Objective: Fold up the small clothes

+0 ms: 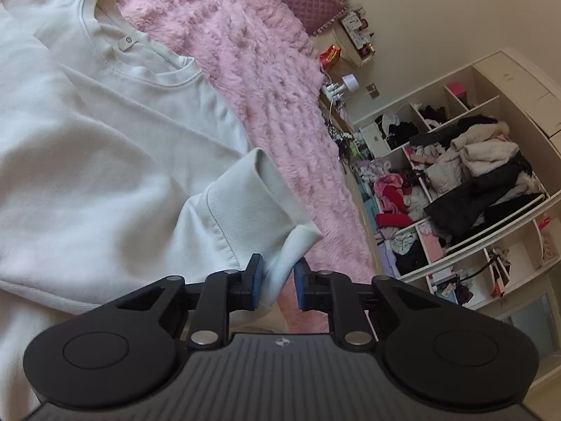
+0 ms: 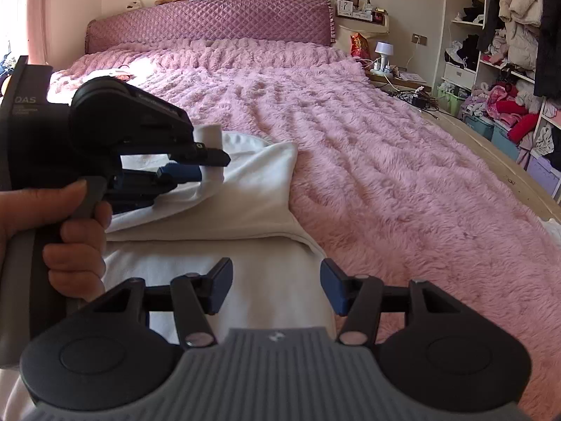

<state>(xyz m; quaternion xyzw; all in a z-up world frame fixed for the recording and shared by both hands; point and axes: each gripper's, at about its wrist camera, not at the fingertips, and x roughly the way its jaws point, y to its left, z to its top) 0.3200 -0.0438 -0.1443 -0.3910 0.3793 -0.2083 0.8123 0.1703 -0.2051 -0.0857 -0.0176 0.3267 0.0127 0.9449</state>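
Observation:
A white sweatshirt lies spread on the pink fluffy bedspread, collar toward the headboard. My left gripper is shut on the ribbed sleeve cuff and holds it lifted over the body of the sweatshirt. It also shows in the right wrist view, gripping the cuff above the folded sleeve. My right gripper is open and empty, hovering over the sweatshirt's lower right edge, apart from the cloth.
The pink bedspread stretches to the quilted headboard. A bedside shelf with a lamp stands at the right. Open wardrobe shelves full of clothes line the right wall. Storage bins sit beside the bed.

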